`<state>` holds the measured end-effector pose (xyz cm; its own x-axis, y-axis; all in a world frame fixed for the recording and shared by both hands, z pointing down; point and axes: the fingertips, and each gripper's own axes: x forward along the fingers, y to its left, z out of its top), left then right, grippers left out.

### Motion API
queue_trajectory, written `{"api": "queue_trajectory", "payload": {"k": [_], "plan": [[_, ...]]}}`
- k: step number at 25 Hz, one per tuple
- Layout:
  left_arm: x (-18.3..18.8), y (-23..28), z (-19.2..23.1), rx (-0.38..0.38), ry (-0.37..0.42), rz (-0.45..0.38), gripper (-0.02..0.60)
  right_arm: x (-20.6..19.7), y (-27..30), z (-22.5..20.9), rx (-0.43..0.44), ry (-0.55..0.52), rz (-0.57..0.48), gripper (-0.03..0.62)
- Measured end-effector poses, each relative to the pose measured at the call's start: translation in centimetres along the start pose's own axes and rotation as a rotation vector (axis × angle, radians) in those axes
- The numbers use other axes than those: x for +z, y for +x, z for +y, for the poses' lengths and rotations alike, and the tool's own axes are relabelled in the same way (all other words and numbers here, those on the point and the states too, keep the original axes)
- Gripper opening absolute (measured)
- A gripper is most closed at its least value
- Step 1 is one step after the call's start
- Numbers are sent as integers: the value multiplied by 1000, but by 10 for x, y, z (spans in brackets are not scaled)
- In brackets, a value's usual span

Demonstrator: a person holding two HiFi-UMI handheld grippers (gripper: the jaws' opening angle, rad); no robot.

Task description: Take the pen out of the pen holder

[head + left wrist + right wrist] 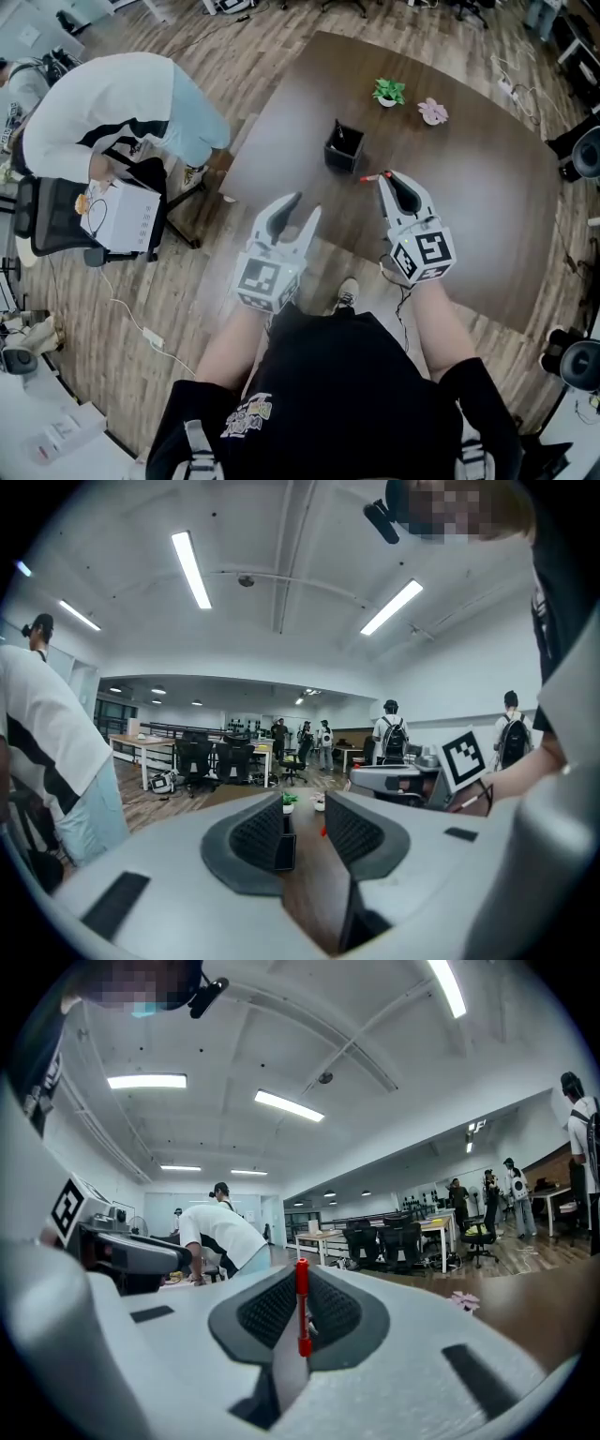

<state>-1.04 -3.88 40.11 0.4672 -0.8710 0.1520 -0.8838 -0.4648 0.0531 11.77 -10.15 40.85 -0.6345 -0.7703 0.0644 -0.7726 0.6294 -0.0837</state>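
Observation:
A black pen holder (343,148) stands on the dark brown table (469,216), with a dark pen leaning inside it. My right gripper (384,177) hovers just right of and nearer than the holder, shut on a red pen (371,177). In the right gripper view the red pen (302,1309) stands upright between the shut jaws of the right gripper (300,1274). My left gripper (307,203) hangs over the table's near left edge, open and empty. In the left gripper view the pen holder (285,849) shows through the gap of the left gripper (305,804).
A small green potted plant (388,91) and a pink flower ornament (432,112) sit beyond the holder. Left of the table a person in a white top (103,112) bends over a chair carrying a white box (122,217). Cables lie on the wooden floor.

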Motion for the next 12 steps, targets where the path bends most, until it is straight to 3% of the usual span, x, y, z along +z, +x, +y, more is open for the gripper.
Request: {"api": "queue_trajectory", "payload": {"k": [4, 12], "plan": [[0, -24, 16, 12, -23, -3, 30, -5, 2, 29, -3, 1, 6, 41], [-5, -89, 56, -89, -22, 3, 9, -6, 3, 115, -86, 16, 10, 41]]}}
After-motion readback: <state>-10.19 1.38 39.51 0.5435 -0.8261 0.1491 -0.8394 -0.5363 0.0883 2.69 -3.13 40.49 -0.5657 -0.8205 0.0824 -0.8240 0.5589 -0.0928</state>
